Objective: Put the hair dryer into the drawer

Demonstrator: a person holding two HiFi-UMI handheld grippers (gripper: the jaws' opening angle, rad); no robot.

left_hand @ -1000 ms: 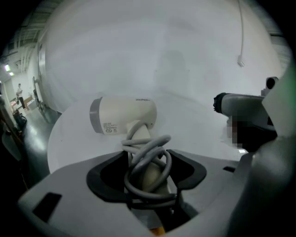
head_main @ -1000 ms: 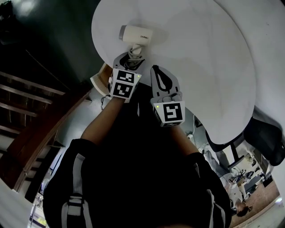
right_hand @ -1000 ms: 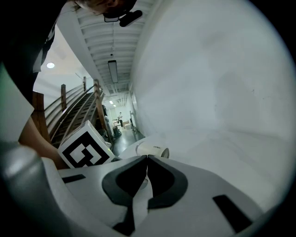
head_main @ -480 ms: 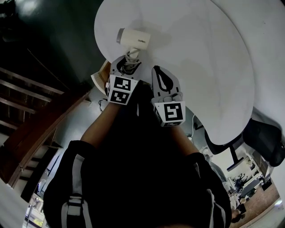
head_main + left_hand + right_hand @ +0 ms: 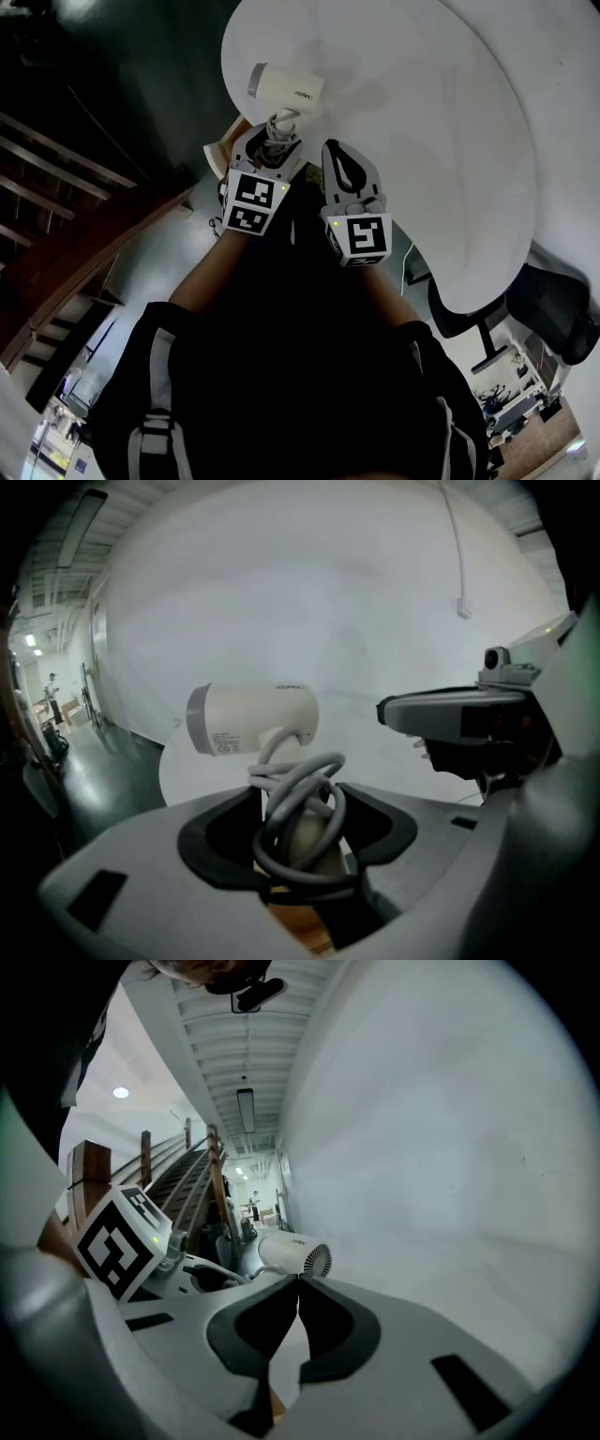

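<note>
Head view: white round bench point(image 5: 422, 141) up top, and the hair dryer point(image 5: 286, 86) sits over its near left edge. Its barrel's long axis runs left-right across the frame, tilted a little. The grey-ringed end points left, off the bench, and the other end points right, over the top. The handle drops toward the person into the left gripper point(image 5: 274, 136), which has hold of it. The right gripper point(image 5: 341, 148) is just beside it on the right and has nothing in it. A tan wooden piece point(image 5: 217, 148) shows left of the left gripper, can't tell what it is. Left gripper view: the fingers point(image 5: 220, 841) stand partly apart, clamped on the dryer's handle with the grey cord point(image 5: 300, 799) looped around it. The barrel is crosswise above the handle, grey ring at the left. Can't tell whether it clears the bench. Right gripper view: the fingers point(image 5: 333, 1326) are closed tip to tip with nothing between them. The dryer is ahead and slightly left of them, its grille end facing the camera. The left gripper's marker cube point(image 5: 122, 1241) is at the left.
</note>
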